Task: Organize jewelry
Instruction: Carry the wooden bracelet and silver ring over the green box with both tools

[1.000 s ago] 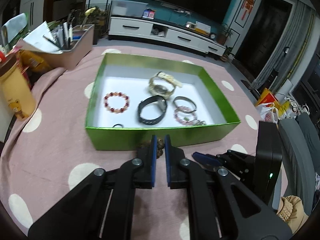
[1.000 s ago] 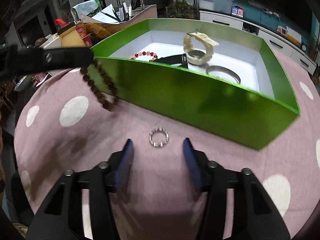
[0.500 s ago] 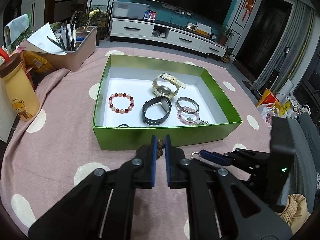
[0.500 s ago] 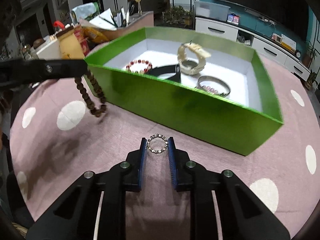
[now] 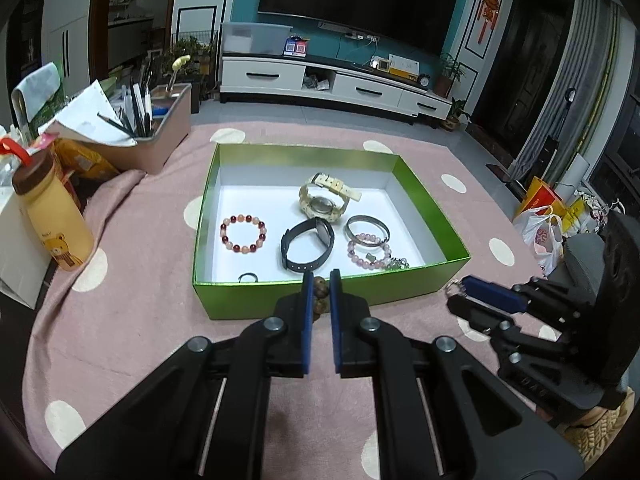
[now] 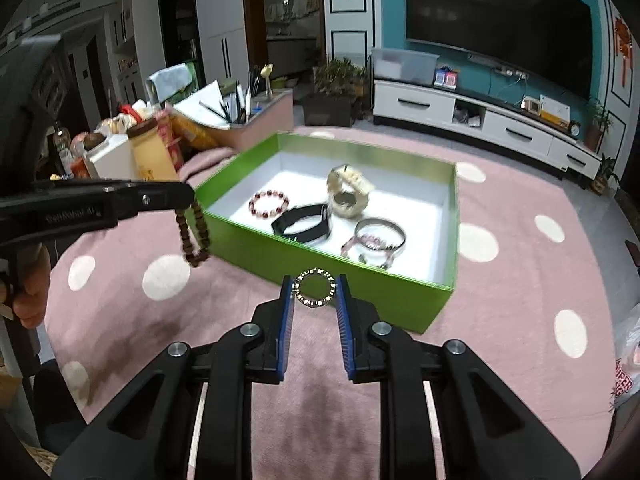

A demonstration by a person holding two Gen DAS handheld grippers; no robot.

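Two pieces lifted near desk's near edge, before green box [image 5: 328, 304]. Brown bead bracelet [image 6: 195, 236]: light, limp, dangling from closed left claw [image 5: 319, 294]. Small beaded ring [image 6: 314, 287]: stiff, light, slippery; pinched across rim by right claw [image 6: 314, 290], just closed.

Sparkly ring bracelet [image 6: 314, 289] clamped upright above the cloth; brown bead strand [image 6: 195, 232] dangles beside green box [image 6: 320, 264].

Round table under pink white-dotted cloth [image 5: 152, 320]; green box [image 5: 320, 304] at centre, pink pen organiser [image 5: 164, 144] at 11 o'clock, yellow bottle [image 5: 54, 220] at 9 o'clock.
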